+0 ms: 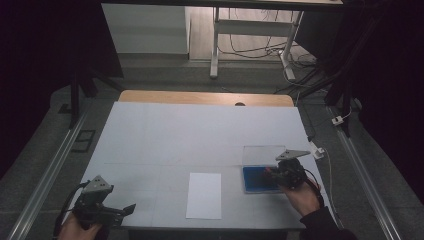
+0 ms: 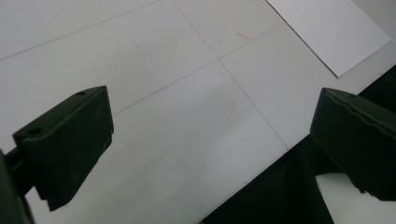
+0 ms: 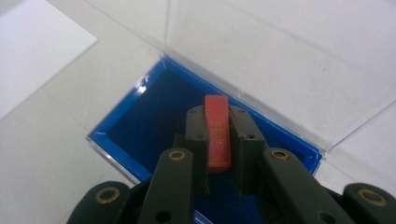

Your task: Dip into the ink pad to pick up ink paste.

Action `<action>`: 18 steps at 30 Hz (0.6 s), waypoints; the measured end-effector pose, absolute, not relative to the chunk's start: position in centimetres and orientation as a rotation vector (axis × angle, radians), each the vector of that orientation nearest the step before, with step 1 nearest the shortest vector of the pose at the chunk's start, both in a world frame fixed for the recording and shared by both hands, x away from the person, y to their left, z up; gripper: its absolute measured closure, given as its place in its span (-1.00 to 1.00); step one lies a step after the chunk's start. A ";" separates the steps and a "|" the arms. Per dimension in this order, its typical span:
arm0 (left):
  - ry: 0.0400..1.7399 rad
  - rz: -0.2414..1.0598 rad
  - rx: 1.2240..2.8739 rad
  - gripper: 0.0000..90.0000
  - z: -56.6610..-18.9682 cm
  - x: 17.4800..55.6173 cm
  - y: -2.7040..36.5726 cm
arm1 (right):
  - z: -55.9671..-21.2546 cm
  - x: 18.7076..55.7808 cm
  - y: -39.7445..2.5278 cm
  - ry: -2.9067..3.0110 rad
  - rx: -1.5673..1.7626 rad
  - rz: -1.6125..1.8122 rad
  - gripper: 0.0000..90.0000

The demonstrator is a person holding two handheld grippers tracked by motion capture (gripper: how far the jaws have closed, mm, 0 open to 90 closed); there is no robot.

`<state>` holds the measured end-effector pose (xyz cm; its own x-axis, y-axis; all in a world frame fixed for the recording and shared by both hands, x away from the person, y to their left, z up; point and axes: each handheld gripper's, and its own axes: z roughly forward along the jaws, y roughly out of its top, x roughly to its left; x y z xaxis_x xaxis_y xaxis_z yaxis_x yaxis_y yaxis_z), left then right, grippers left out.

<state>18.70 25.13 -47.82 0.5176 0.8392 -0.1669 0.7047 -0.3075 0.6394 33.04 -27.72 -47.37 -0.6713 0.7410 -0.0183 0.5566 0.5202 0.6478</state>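
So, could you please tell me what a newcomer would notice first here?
The bright blue box with its clear lid raised, at the table's right, stands out. Above it the right hand-held gripper clamps a small red block. A white sheet lies mid-table.

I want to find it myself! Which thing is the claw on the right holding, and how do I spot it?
Start at the white table and go to its right side, where a blue box sits with its clear lid standing open. Above it, the right claw is shut on a small red block, flat and narrow with faint markings, the one red thing there.
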 end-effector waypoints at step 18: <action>1.249 0.260 2.091 -1.00 -47.8 18.6 25.1 | -45.3 30.7 -28.0 2.439 0.981 1.089 0.77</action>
<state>18.65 25.07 -47.78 0.5196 0.8383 -0.1652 0.7029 -0.3094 0.6404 30.69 -28.01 -45.26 -0.7239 0.6899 0.0081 0.4668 0.4810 0.7421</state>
